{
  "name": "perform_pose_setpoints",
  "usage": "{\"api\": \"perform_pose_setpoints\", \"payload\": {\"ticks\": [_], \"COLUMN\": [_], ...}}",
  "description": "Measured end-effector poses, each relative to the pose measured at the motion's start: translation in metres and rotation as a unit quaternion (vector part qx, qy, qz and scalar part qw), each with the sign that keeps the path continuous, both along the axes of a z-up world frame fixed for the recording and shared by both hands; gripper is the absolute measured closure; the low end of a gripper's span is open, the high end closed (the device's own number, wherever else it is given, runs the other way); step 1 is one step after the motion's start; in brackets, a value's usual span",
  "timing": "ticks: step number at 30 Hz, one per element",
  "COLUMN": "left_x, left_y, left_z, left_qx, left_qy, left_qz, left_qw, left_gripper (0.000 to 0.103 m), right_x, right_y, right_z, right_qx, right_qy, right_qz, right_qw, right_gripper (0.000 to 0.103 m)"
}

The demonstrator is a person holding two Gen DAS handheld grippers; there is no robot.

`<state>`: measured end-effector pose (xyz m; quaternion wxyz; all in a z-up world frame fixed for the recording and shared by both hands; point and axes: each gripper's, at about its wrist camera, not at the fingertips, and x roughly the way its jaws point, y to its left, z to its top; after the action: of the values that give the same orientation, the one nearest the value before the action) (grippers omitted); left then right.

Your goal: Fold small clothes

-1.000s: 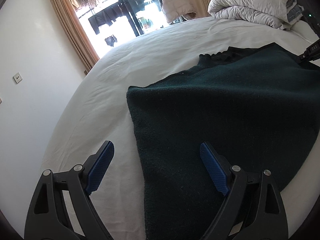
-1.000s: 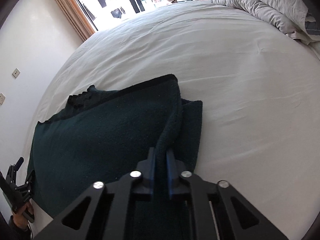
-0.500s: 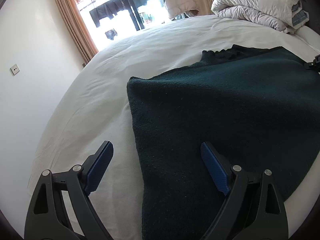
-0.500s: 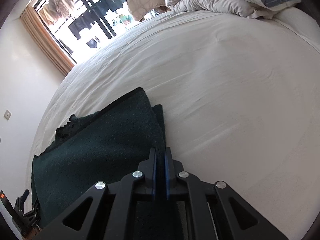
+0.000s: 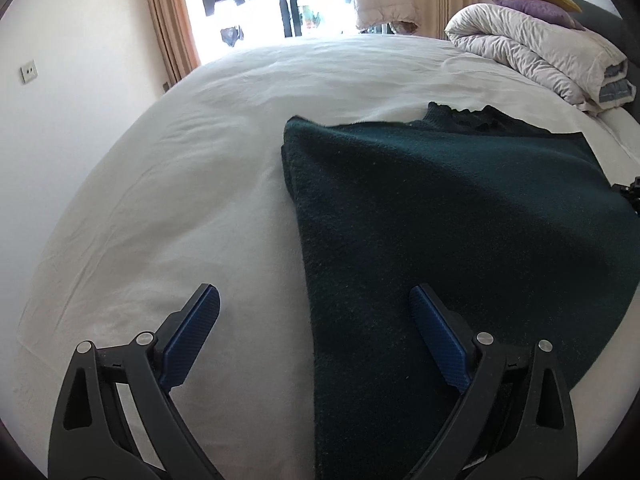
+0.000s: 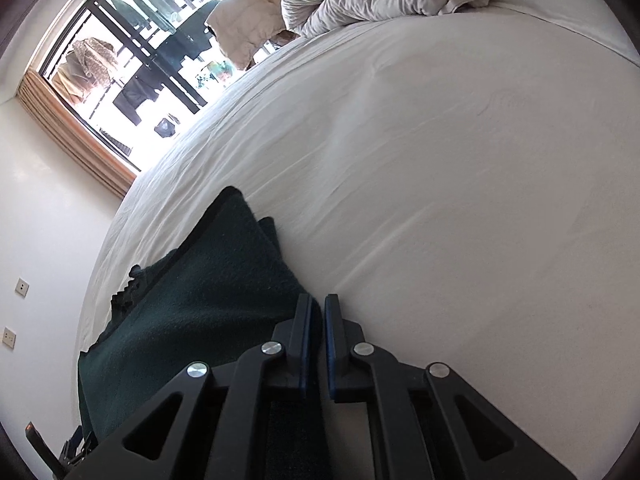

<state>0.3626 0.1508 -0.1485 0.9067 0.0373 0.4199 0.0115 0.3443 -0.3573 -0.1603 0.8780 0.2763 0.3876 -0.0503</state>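
While the right gripper [image 6: 317, 312] clamps the sweater [image 5: 460, 216], left fingers [image 5: 192, 330] are opening astride its edge.

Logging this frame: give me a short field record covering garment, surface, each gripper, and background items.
garment: dark green knit sweater, lying on the bed, partly folded
surface: white bedsheet
left gripper: jaws opening, straddling the sweater's near edge, pads not pressing on it
right gripper: shut on the sweater's edge
background: rolled duvet, yellow and purple pillows, window with hanging clothes
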Motion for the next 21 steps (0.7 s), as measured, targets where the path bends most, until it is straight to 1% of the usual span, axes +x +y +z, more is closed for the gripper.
{"api": "perform_pose_setpoints", "payload": {"ticks": [2,3,4,5,6,7,8,9,11,12,14,15,16,17,18,19,20,21], "left_x": [-0.007,-0.014,-0.02,-0.026,-0.028,-0.025,-0.017,-0.003,0.024,0.038,0.056,0.061,0.06,0.056,0.051,0.049,0.048,0.048], "left_y": [0.012,0.016,0.017,0.018,0.017,0.016,0.012,0.007,-0.005,-0.009,-0.012,-0.009,-0.002,0.007,0.016,0.022,0.027,0.03], "left_z": [0.002,0.007,0.015,0.026,0.039,0.05,0.057,0.062,0.059,0.052,0.027,0.012,0.0,-0.008,-0.011,-0.012,-0.012,-0.013], "left_qx": [-0.032,-0.039,-0.04,-0.039,-0.044,-0.05,-0.055,-0.059,-0.055,-0.051,-0.031,-0.021,-0.02,-0.039,-0.057,-0.063,-0.061,-0.059], "left_qy": [0.013,0.01,-0.005,-0.032,-0.063,-0.082,-0.091,-0.089,-0.07,-0.054,-0.011,0.012,0.02,0.02,0.016,0.016,0.017,0.018], "left_qz": [0.017,0.028,0.033,0.033,0.03,0.027,0.021,0.01,-0.006,-0.005,0.014,0.027,0.034,0.037,0.04,0.043,0.042,0.036], "left_qw": [0.9993,0.9988,0.9987,0.9982,0.9966,0.995,0.9941,0.9943,0.996,0.9972,0.9994,0.9993,0.999,0.9984,0.9974,0.997,0.9971,0.9974], "left_gripper": [0.005,0.006,0.008,0.008,0.008,0.008,0.007,0.007,0.007,0.007,0.007,0.007,0.007,0.007,0.006,0.005,0.005,0.005], "right_x": [-0.004,-0.007,-0.011,-0.016,-0.02,-0.022,-0.022,-0.02,-0.013,-0.008,-0.001,0.002,0.002,0.002,0.0,-0.002,-0.003,-0.006], "right_y": [-0.005,-0.004,-0.003,0.001,0.009,0.018,0.029,0.042,0.074,0.091,0.117,0.123,0.126,0.122,0.113,0.101,0.09,0.079], "right_z": [0.007,0.012,0.018,0.027,0.035,0.042,0.047,0.051,0.055,0.053,0.042,0.032,0.02,0.01,0.003,0.0,-0.003,-0.006], "right_qx": [-0.026,-0.032,-0.041,-0.051,-0.057,-0.057,-0.05,-0.042,-0.036,-0.034,-0.035,-0.043,-0.054,-0.055,-0.043,-0.027,-0.016,0.006], "right_qy": [0.017,0.022,0.023,0.01,-0.009,-0.022,-0.032,-0.04,-0.047,-0.045,-0.031,-0.016,0.0,0.008,0.002,-0.007,-0.003,-0.008], "right_qz": [-0.033,-0.044,-0.051,-0.045,-0.032,-0.017,0.002,0.027,0.084,0.116,0.158,0.166,0.164,0.158,0.151,0.142,0.128,0.12], "right_qw": [0.999,0.998,0.998,0.998,0.998,0.998,0.998,0.998,0.995,0.992,0.986,0.985,0.985,0.986,0.988,0.99,0.992,0.993], "right_gripper": [0.102,0.095,0.092,0.09,0.089,0.089,0.089,0.088,0.087,0.083,0.082,0.082,0.084,0.089,0.097,0.103,0.103,0.103]}}
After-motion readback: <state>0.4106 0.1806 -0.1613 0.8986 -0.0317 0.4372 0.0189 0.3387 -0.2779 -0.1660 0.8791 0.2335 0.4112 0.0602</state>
